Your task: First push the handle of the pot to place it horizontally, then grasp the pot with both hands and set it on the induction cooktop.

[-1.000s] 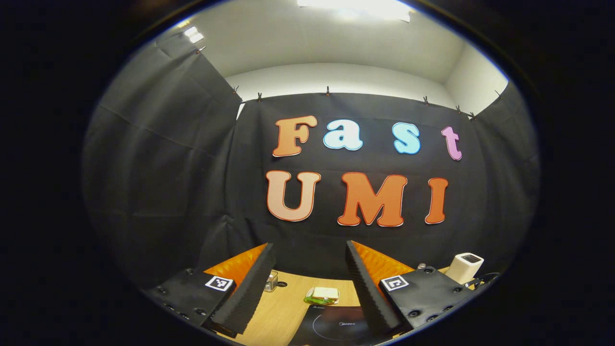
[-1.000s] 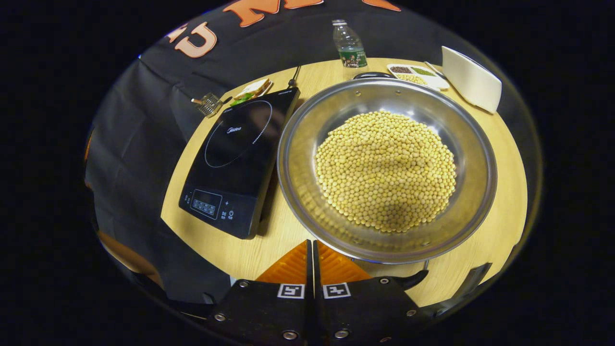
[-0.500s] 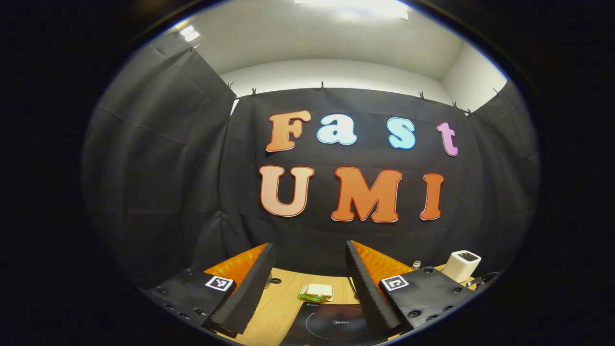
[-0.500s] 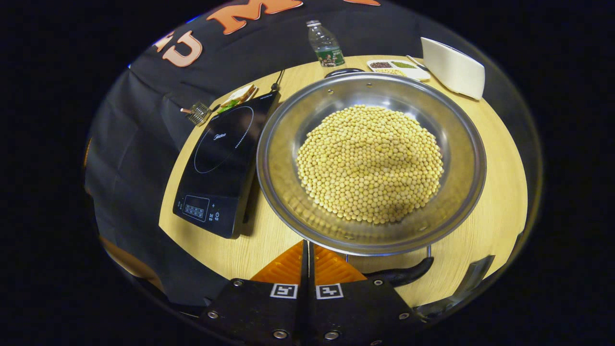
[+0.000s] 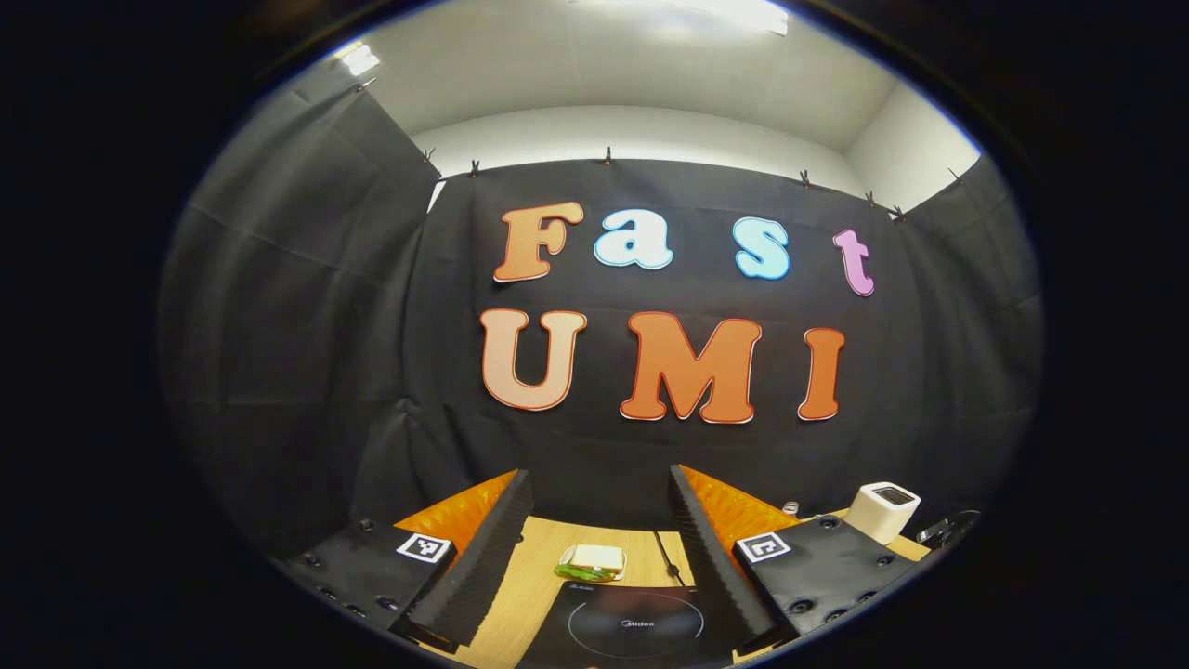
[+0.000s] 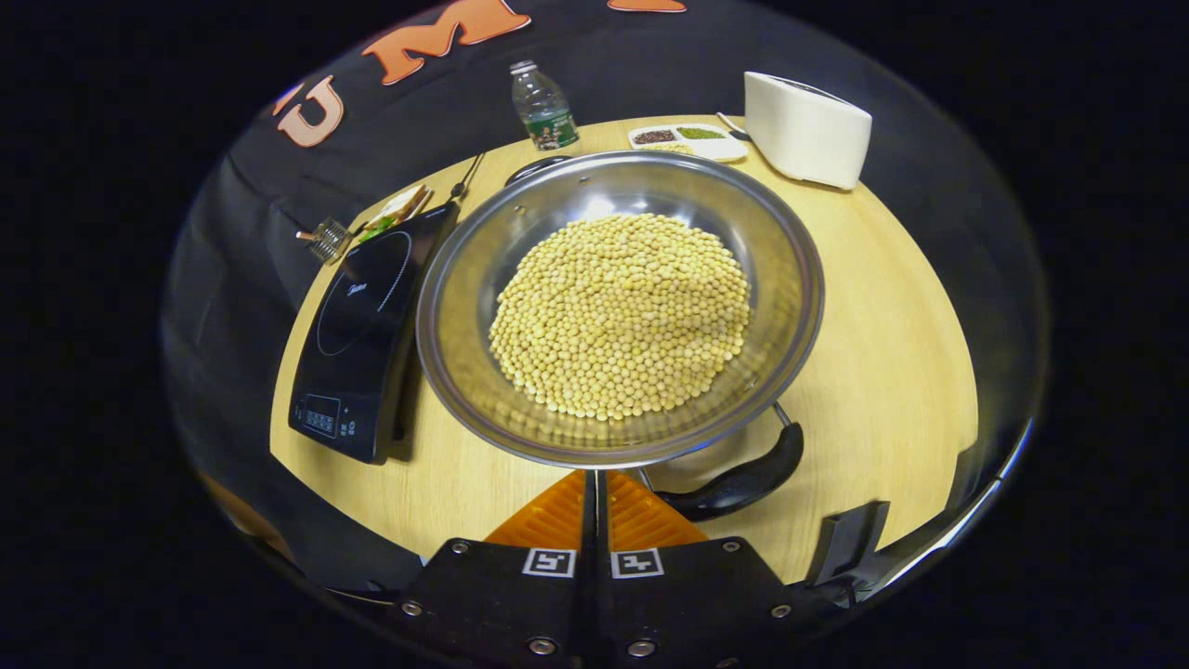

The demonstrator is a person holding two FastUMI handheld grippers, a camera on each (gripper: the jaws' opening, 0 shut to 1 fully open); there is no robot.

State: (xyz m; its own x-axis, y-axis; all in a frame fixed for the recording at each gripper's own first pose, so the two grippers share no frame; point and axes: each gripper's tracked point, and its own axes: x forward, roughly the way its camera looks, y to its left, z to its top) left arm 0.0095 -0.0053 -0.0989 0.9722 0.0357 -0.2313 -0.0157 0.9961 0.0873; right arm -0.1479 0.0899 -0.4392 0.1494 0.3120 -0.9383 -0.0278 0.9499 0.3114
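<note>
Pot handle [image 6: 743, 478]: just right of the right hand-held gripper [image 6: 595, 483], lying slantwise.
Right hand-held gripper: closed tight, nothing held.
Left hand-held gripper [image 5: 599, 530]: spread wide, nothing held, farther off.

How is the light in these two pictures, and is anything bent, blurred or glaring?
Left gripper view: a ceiling lamp at the top glares white; the table is well lit and sharp. Right gripper view: even light, the beans sharp; the pot wall shows soft reflections and throws a shadow toward the cooktop; the fisheye bends the table edge into a curve.
</note>
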